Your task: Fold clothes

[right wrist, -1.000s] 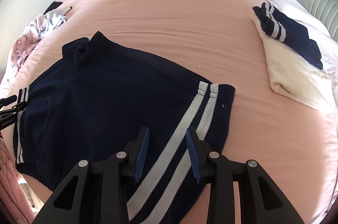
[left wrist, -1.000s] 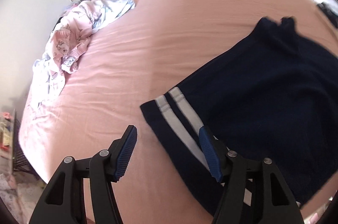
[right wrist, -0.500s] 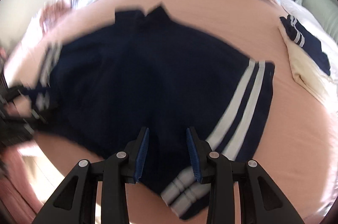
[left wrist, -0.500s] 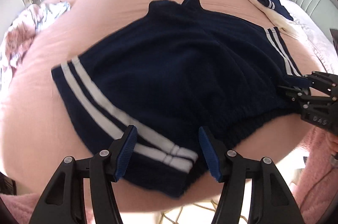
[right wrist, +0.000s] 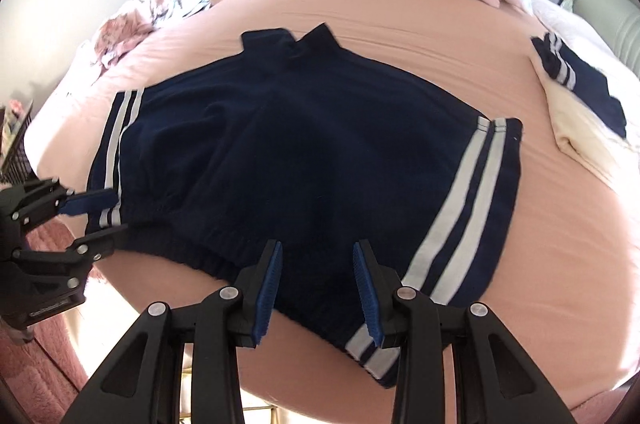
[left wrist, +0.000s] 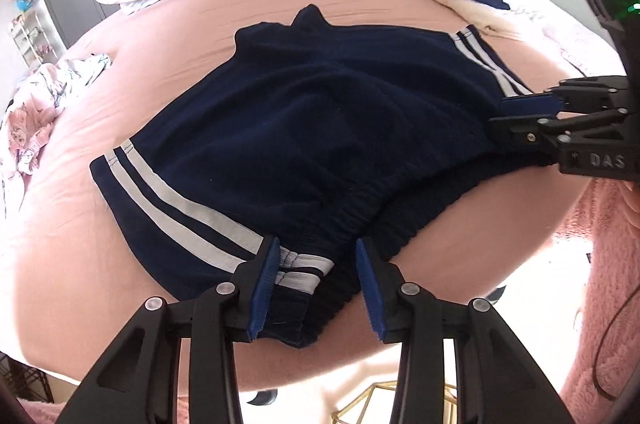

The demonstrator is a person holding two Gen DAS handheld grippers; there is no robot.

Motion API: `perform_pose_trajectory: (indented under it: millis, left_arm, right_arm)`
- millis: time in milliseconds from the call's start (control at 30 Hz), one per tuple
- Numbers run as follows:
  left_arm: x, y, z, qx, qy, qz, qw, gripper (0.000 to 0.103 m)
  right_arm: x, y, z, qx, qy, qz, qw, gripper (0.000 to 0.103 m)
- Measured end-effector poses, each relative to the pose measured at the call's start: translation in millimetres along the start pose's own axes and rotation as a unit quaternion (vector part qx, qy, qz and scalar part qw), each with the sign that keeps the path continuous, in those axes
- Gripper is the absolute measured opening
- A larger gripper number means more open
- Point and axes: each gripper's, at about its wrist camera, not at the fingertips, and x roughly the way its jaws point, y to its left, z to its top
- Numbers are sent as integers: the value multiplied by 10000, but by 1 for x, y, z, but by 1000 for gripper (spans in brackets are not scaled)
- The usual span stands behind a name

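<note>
both grippers nearer shorts (left wrist: pixel 304 128) waistband, jaws open

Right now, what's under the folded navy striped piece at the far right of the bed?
The folded navy piece lies on a folded cream garment, which rests on the bed. Anything beneath the cream garment is covered.

Both grippers swung round to the shorts' (left wrist: pixel 320 128) waistband (left (left wrist: pixel 316 280), right (right wrist: pixel 318 284)), fingers now straddling its corners
</note>
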Motion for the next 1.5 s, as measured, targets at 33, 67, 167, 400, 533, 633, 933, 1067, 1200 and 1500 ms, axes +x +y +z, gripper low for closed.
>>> perform_pose_trajectory:
  millis: [33,67,167,400,533,633,933,1067,1200,1500]
  left_arm:
    - [-9,4,-12,-29,-15,15,10000,36]
    - [-3,4,-9,-47,-12,-9,10000,36]
    - [7,4,-5,-117,-12,-84,9999,36]
    - [-5,-3,-16,87,-22,-21,10000,37]
    - [-5,-3,-18,140,64,-51,9999,35]
    - [-6,-5,-16,129,68,21,9999,21]
    - [-30,10,-27,-129,45,-185,9997,9]
    - [-36,7,-35,-43,156,-467,9988,13]
    - [-31,21,-34,-352,447,-902,9943,24]
    - [-48,97,11,-1082,-488,-287,9925,42]
  right_arm:
    - [3,3,-1,-11,-4,3,10000,36]
    - [8,7,-3,-5,-6,5,10000,36]
    - [16,6,-1,92,7,89,9999,36]
    - [15,3,0,160,46,206,9997,37]
    - [11,15,-9,-313,160,95,9993,43]
    - [20,16,-7,-393,212,-161,9989,39]
    - [5,0,-3,27,152,279,9995,22]
    - [0,3,-4,-6,103,275,9996,14]
    - [8,-7,-6,115,326,339,9988,16]
    - [-26,-27,27,437,-278,1236,9910,38]
